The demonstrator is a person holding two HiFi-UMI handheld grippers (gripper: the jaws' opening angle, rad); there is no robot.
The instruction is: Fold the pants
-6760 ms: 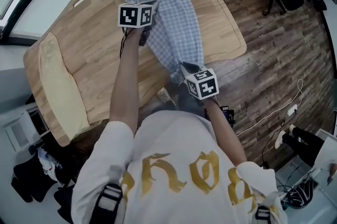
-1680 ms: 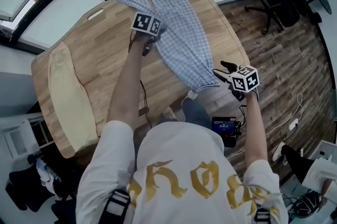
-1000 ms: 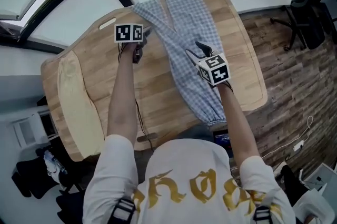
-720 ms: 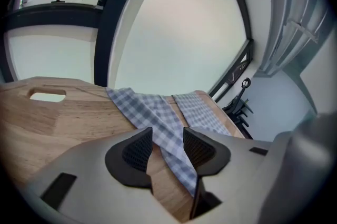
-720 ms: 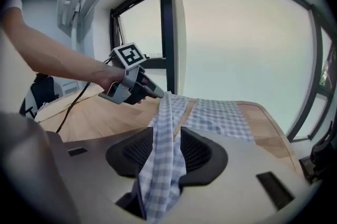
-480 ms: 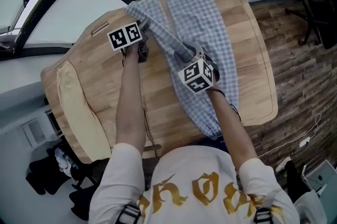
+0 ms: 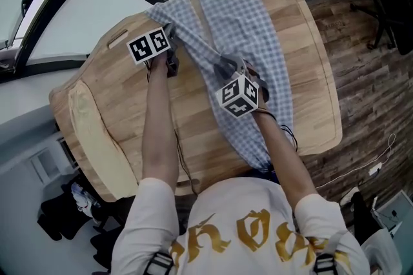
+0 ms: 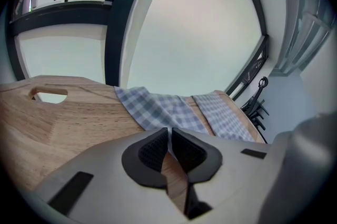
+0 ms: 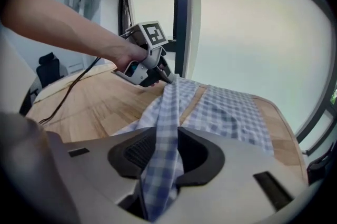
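Blue-and-white checked pants (image 7: 248, 9) lie spread along the wooden table (image 7: 116, 93), one leg end hanging over the near edge. My left gripper (image 7: 174, 36) sits at the pants' left edge, shut on a thin sliver of the cloth (image 8: 158, 110); its pads (image 8: 152, 152) nearly meet. My right gripper (image 7: 222, 64) is down on the middle of the pants. Its jaws are closing on a bunched ridge of checked cloth (image 9: 171, 112) that runs taut up to the left gripper (image 9: 167, 77). That cloth fills the gap of the right gripper (image 9: 166, 152).
A pale yellow cushion (image 7: 90, 138) lies along the table's left end. A handle slot (image 7: 119, 40) is cut near the far left edge. Wooden floor (image 7: 368, 86) and an office chair (image 7: 393, 2) are to the right, window frames (image 8: 118, 33) behind.
The right gripper came from the hem at the table's edge to the middle of the pants. Both grippers sank onto the cloth and closed on it, raising a ridge between them.
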